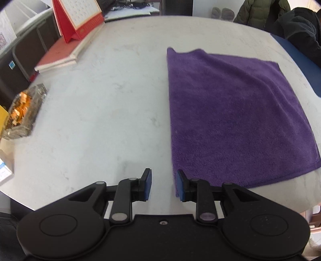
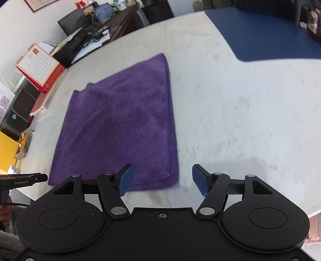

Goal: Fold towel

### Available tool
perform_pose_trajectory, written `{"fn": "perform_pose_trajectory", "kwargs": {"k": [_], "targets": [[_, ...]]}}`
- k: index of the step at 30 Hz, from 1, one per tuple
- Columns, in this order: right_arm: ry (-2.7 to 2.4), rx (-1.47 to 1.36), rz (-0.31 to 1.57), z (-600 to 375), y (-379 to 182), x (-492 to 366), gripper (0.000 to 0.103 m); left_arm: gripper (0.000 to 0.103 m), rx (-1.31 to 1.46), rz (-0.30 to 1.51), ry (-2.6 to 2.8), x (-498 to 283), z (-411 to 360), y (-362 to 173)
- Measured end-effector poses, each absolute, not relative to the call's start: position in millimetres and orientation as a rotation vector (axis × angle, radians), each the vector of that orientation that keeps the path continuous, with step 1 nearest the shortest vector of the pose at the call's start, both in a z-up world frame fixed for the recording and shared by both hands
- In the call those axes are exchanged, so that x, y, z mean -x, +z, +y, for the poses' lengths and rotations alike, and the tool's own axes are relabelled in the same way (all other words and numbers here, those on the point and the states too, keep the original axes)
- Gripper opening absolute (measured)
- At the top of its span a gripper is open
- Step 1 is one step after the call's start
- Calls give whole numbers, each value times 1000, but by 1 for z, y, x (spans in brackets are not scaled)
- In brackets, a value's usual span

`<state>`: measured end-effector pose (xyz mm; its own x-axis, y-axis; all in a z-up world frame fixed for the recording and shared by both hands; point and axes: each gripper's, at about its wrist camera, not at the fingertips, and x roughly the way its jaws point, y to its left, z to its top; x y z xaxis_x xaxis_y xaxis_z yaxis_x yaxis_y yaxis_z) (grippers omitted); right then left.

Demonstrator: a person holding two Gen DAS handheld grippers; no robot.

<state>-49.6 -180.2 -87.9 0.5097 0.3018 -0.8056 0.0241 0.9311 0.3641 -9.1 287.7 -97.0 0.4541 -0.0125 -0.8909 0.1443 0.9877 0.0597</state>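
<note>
A purple towel (image 1: 230,112) lies flat on the white table, folded with doubled edges; it also shows in the right wrist view (image 2: 120,124). My left gripper (image 1: 163,185) is open and empty at the towel's near left corner, its right finger over the towel's edge. My right gripper (image 2: 162,179) is open wide and empty, straddling the towel's near right corner, just above it. The left gripper's body (image 2: 22,180) shows at the left edge of the right wrist view.
A red desk calendar (image 1: 78,18) stands on a red book (image 1: 60,54) at the far left. A glass ashtray (image 1: 22,112) with orange bits sits at the left edge. A blue mat (image 2: 260,34) covers the far right. A person in dark clothes (image 1: 301,30) sits behind.
</note>
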Motion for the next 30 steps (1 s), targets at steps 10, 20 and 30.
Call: {"fn": "perform_pose_trajectory", "kwargs": {"k": [10, 20, 30], "targets": [[415, -160, 913, -192, -74, -96, 64, 25, -76, 1038, -107, 28, 207, -64], [588, -114, 965, -198, -118, -212, 59, 25, -60, 1049, -115, 43, 98, -74], [658, -28, 944, -187, -132, -230, 50, 25, -59, 1069, -179, 38, 60, -86]]}}
